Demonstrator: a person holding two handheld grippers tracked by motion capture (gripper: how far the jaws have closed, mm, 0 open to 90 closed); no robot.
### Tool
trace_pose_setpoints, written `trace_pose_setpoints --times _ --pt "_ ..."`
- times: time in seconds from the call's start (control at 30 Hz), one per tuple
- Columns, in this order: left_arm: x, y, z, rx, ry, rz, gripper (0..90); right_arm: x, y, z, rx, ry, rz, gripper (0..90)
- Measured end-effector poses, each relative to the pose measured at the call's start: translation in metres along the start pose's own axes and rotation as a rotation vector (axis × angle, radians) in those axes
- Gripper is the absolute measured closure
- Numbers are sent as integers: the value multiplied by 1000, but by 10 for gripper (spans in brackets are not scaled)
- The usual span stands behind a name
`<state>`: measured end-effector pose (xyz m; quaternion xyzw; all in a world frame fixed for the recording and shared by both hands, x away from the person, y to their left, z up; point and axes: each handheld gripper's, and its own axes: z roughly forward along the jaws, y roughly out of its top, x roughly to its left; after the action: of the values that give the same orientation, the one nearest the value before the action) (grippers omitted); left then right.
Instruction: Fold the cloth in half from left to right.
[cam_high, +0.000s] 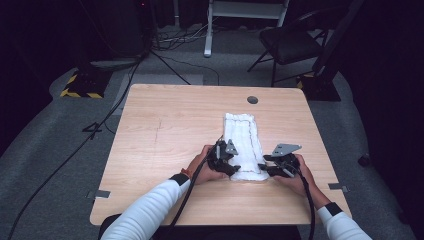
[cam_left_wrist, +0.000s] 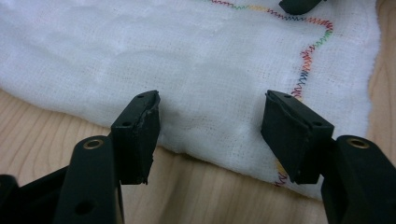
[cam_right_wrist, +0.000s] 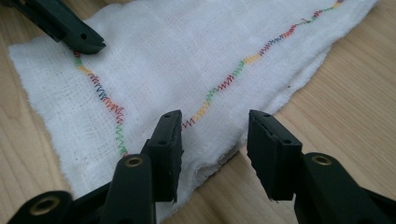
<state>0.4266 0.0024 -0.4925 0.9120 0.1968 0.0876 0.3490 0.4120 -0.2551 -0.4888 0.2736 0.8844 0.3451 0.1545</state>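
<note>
A white cloth (cam_high: 243, 145) with rainbow stitching lies folded into a long strip on the wooden table (cam_high: 165, 130), running away from me. My left gripper (cam_high: 233, 169) is at the cloth's near left corner. In the left gripper view its jaws stand open (cam_left_wrist: 212, 105) low over the cloth (cam_left_wrist: 187, 56), with the hem between them. My right gripper (cam_high: 266, 170) is at the near right corner. Its jaws are open too (cam_right_wrist: 215, 119), one over the cloth (cam_right_wrist: 177, 56) and one over bare wood beside the edge. A finger of the left gripper (cam_right_wrist: 70, 30) rests at the cloth's other side.
A round cable hole (cam_high: 252, 99) sits near the table's far edge. Beyond the table stand a black chair (cam_high: 290, 42), a white frame leg (cam_high: 208, 30) and a yellow-and-black striped base (cam_high: 80, 86). Cables run over the grey floor at left.
</note>
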Motion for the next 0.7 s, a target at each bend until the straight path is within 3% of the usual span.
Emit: trace_pose_setpoints --times 0.37,0.7 --pt "-14 -12 -12 12 -12 8 417 12 -3 -2 -4 57 11 584" --pt "-29 -29 -26 -6 -26 -5 421 34 -6 -7 -7 101 -3 580"
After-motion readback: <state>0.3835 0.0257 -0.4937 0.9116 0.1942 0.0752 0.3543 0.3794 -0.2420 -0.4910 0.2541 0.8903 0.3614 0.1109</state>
